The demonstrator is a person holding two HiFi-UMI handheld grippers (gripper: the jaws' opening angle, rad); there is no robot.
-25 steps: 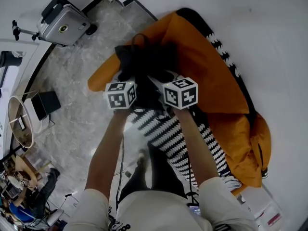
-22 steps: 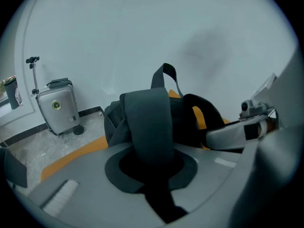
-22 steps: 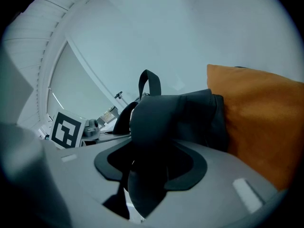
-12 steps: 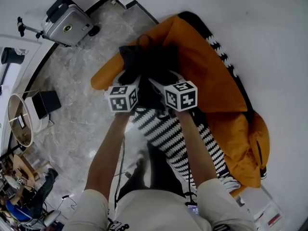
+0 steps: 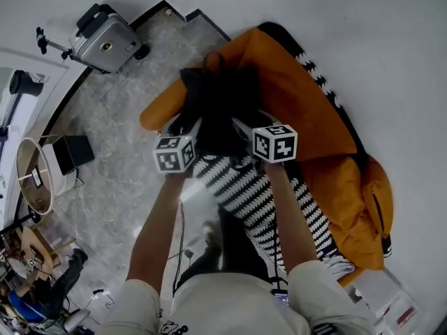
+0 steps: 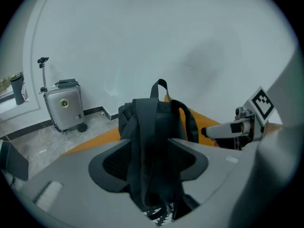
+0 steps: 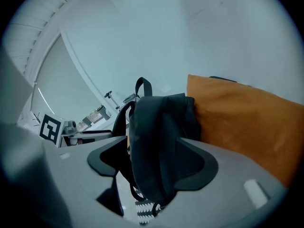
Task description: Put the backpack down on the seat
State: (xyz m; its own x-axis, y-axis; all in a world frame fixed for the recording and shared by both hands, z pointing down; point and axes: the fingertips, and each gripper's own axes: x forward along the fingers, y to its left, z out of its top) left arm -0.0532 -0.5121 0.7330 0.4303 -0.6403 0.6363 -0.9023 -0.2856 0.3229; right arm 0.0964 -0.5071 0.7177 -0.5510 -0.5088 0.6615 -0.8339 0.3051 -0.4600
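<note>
The black backpack point(image 5: 216, 103) stands upright on the orange seat point(image 5: 307, 110), near the seat's edge beside the marble floor point(image 5: 119, 138). The left gripper point(image 5: 187, 125) is releasing, its jaws opening with a shoulder strap point(image 6: 145, 137) loose between them. The right gripper point(image 5: 246, 125) is released, jaws spread wide around the backpack's fabric without pressing it.
</note>
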